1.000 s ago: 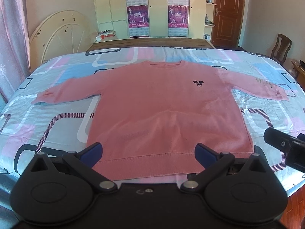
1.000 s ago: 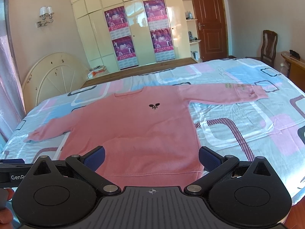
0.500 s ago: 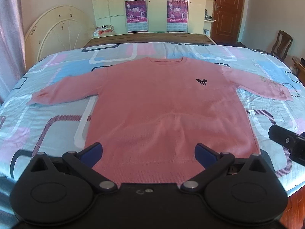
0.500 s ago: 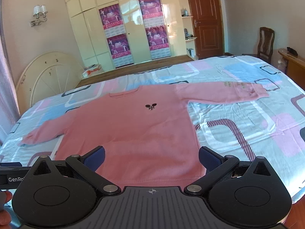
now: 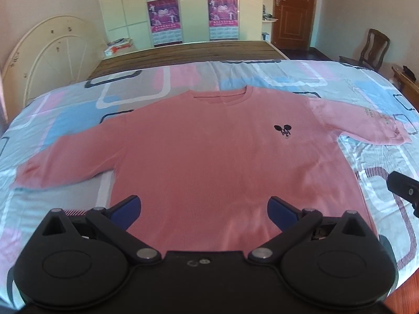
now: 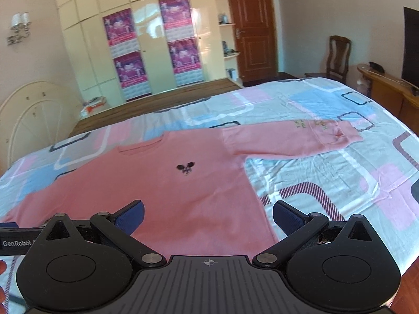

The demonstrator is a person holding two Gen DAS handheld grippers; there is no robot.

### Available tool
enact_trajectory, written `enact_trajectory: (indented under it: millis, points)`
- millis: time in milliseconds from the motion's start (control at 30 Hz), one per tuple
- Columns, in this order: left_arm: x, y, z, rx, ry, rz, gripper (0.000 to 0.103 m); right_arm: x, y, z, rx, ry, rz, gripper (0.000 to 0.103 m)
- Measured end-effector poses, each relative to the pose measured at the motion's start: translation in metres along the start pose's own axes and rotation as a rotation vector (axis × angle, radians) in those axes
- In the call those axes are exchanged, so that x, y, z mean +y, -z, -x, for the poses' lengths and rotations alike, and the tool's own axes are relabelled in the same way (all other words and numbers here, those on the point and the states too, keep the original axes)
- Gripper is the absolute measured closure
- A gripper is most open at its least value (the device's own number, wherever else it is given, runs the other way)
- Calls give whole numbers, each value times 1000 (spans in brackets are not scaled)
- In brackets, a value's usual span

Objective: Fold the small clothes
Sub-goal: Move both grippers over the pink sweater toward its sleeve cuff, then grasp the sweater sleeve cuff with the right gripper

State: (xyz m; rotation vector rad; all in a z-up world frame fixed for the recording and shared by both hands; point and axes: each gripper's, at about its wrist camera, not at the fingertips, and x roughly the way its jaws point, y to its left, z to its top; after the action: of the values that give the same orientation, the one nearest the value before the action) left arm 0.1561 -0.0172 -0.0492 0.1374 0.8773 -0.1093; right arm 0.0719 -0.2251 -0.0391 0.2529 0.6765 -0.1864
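Your pink sweater lies flat and face up on the bed, over the patterned sheet, both sleeves spread out to the sides. Neckline points toward the far wardrobe; hem sits at the near edge, just under your tools. A small dark emblem shows on the chest.

Your left tool hangs above the hem with its jaws spread wide, nothing between the blue pads. Your right tool is likewise wide apart and empty, over the hem's right part. The sleeve on that side runs toward the bed's right edge, with lettering near the cuff, too small to read.

A wooden chair stands by the door.
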Motion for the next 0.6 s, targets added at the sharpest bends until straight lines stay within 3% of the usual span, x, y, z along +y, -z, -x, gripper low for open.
enact_trajectory:
  millis: [200, 400, 600]
  points:
    - [-7, -24, -39, 19, 49, 14, 0, -22, -18, -35, 5, 59, -21, 0]
    - [-20, -46, -82, 44, 76, 109, 1, -64, -40, -87, 42, 91, -18, 0]
    - [-53, -71, -125, 38, 17, 89, 1, -120, -68, -133, 37, 121, -39, 0]
